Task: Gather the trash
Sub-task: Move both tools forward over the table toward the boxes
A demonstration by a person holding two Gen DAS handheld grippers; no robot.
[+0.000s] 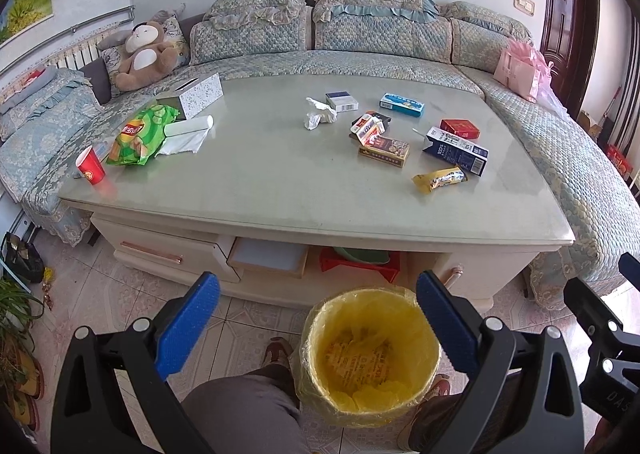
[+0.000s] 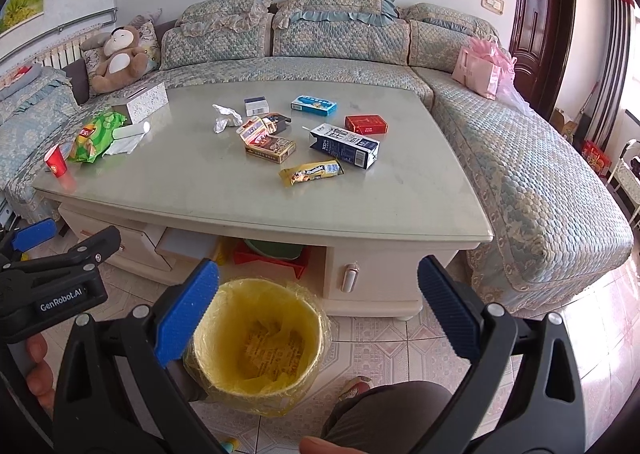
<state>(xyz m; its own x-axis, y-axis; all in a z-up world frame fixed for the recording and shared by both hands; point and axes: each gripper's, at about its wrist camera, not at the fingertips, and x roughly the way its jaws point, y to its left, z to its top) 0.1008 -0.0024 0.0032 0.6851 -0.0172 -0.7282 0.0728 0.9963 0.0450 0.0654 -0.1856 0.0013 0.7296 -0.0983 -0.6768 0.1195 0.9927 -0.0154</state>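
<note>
We hold the left gripper (image 1: pixel 318 318) and right gripper (image 2: pixel 318 318), jaws apart and empty, low in frame over the yellow-lined bin (image 1: pixel 370 358), likely ready to drop in the table (image 1: pixel 280 182) litter.

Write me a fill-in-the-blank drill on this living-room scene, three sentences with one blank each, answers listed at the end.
1. The bin on the floor is lined with a ____ bag.
2. The left gripper and right gripper both hold ____.
3. The paper cup near the table's corner is ____ in colour.

Missing words: yellow; nothing; red
</note>
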